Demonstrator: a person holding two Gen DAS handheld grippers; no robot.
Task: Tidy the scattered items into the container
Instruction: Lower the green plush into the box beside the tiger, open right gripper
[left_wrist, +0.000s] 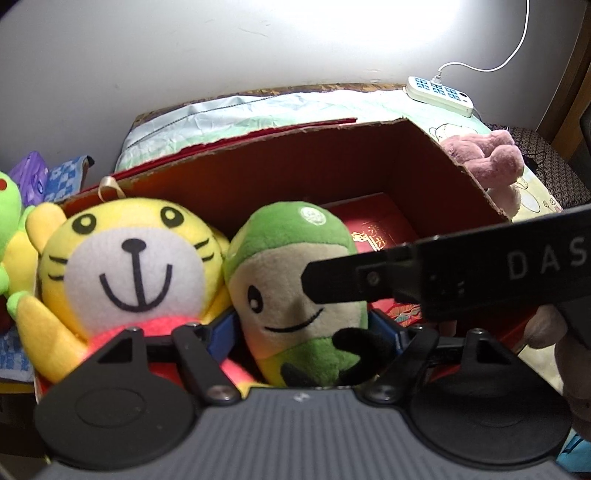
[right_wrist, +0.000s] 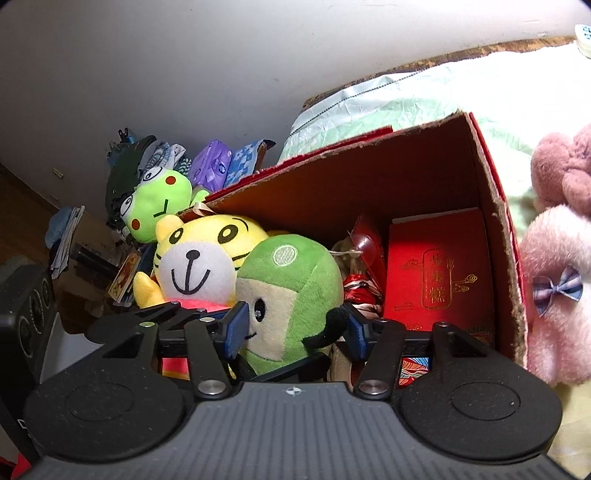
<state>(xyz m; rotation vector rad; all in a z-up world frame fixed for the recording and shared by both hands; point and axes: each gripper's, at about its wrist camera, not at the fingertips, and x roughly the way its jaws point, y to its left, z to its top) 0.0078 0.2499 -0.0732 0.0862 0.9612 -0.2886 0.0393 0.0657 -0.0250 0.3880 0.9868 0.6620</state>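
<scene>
Your open red cardboard box (right_wrist: 369, 177) has torn, ragged rims; its right half holds only a flat red gold-printed packet (right_wrist: 439, 269), so room is left there. The green-hooded beige plush doll (right_wrist: 291, 295) stands upright mid-box, touching the yellow tiger plush (right_wrist: 199, 258) on its left. Your right tool (right_wrist: 295, 328) straddles the doll, blue pads beside it, not visibly pressing. Your left tool (left_wrist: 306, 332) also stands wide around it, gripping nothing. A pink plush (right_wrist: 557, 288) lies outside the right wall.
</scene>
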